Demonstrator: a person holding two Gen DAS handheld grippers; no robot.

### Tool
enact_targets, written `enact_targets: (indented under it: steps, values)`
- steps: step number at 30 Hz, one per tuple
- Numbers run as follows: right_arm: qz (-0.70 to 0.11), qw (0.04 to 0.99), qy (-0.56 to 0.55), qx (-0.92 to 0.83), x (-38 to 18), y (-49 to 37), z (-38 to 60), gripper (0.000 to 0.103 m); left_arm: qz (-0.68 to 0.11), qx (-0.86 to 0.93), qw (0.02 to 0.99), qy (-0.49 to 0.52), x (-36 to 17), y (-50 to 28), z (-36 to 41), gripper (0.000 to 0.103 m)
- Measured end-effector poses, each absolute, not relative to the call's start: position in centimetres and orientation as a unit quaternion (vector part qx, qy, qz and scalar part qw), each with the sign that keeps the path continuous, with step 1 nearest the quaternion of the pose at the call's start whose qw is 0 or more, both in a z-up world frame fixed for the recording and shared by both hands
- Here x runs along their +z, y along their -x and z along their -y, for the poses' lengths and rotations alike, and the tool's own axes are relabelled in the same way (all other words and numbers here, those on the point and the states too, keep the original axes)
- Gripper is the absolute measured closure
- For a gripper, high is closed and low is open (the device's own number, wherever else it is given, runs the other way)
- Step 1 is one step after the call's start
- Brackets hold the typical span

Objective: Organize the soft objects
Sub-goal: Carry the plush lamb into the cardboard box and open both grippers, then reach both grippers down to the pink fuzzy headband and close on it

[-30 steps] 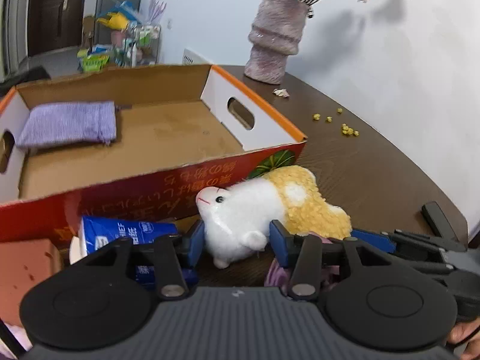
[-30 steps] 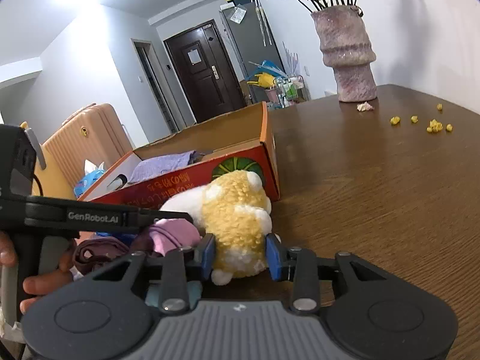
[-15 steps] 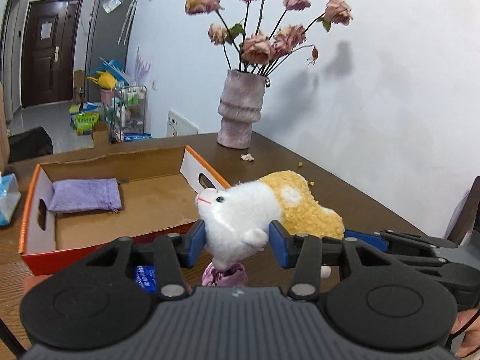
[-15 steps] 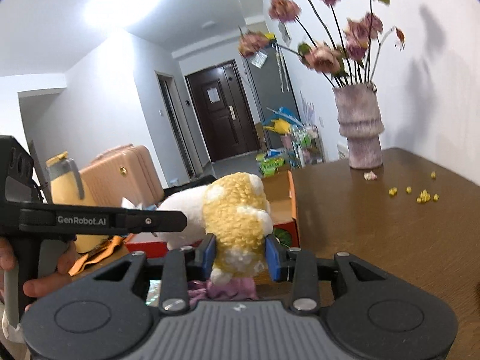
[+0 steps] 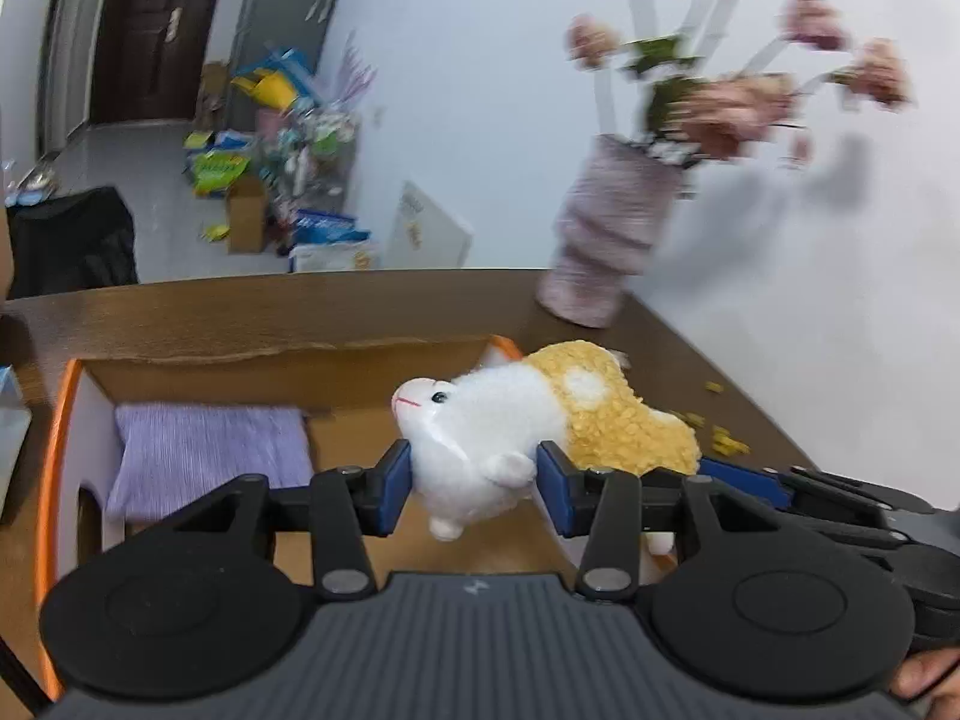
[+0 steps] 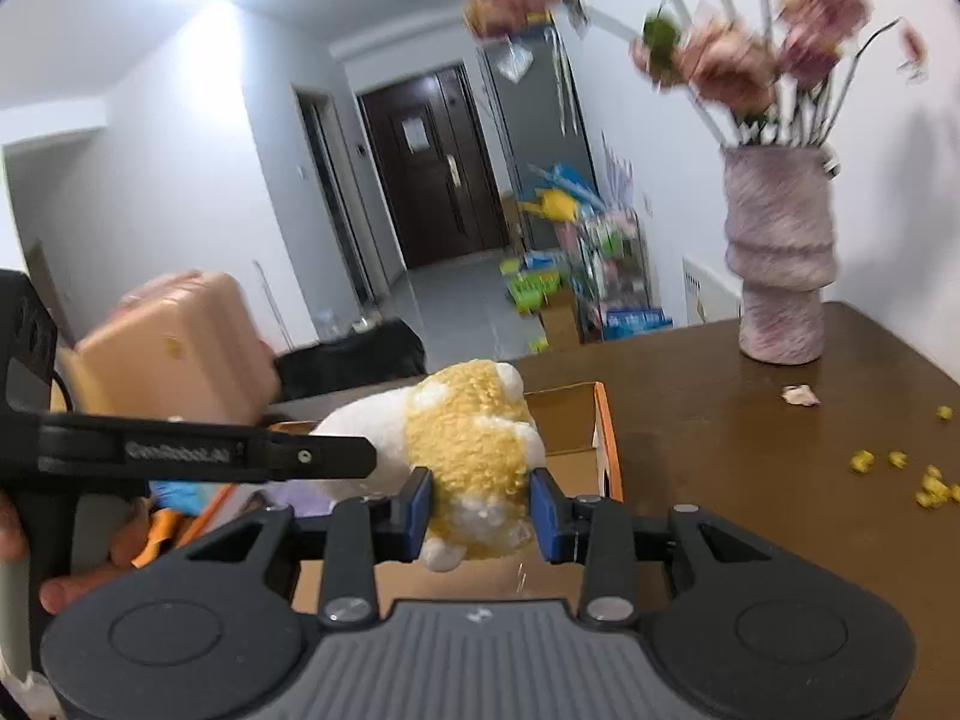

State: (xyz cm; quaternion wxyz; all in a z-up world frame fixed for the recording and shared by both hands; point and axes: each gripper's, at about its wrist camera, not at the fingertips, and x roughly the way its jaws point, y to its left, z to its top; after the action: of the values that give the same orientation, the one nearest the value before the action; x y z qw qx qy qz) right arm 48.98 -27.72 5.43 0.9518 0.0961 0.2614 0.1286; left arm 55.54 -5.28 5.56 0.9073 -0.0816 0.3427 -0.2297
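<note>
A white and yellow plush hamster hangs in the air over the open cardboard box. My left gripper is shut on its white front half. My right gripper is shut on its yellow rear half; it shows in the left wrist view as blue pads and a black body. A purple cloth pouch lies in the box at its left end. The box's orange-edged right wall shows in the right wrist view.
A grey-pink vase with dried roses stands on the brown table at the back right. Yellow crumbs lie on the table to the right. A pink suitcase stands beyond the table on the left.
Both grippers have lifted the plush hamster off the table and carried it forward; it now hangs over the box interior. The pink cloth that lay under it is out of view.
</note>
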Motion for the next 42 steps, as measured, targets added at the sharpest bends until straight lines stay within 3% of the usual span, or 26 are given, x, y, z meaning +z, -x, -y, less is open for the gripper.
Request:
enact_targets:
  steps: [5,10,14,17,23,28,30,42]
  values:
    - [-0.314,0.943,-0.063,0.089,2.8,-57.4,25.7,0.069,-0.387,-0.201,0.897,0.076,1.2,-63.4,6.4,0.057]
    - [-0.347,0.936,-0.021,0.048,0.0,-60.3,24.0,0.07,-0.425,-0.176,0.886,0.059,-1.8,-66.0,7.3,0.059]
    - [-0.325,0.944,0.045,0.026,-0.5,-59.4,22.6,0.06,-0.393,-0.181,0.899,0.066,-1.2,-65.1,6.6,0.043]
    - [-0.322,0.944,0.061,0.024,-0.3,-59.3,22.4,0.056,-0.369,-0.178,0.911,0.044,-0.1,-63.8,6.3,0.04]
    - [-0.287,0.955,0.06,0.032,5.1,-56.4,23.7,0.053,-0.33,-0.161,0.93,0.019,5.7,-58.9,3.9,0.04]
    - [-0.239,0.969,0.034,0.058,12.0,-50.9,26.4,0.031,-0.282,-0.127,0.951,-0.007,12.1,-52.3,0.4,0.027]
    - [-0.214,0.975,0.037,0.05,14.4,-48.1,27.3,0.026,-0.264,-0.114,0.958,-0.012,14.0,-49.5,-0.9,0.025]
    - [-0.154,0.984,0.022,0.09,17.6,-33.2,27.5,0.022,-0.208,-0.076,0.975,-0.003,17.4,-33.3,-2.4,0.021]
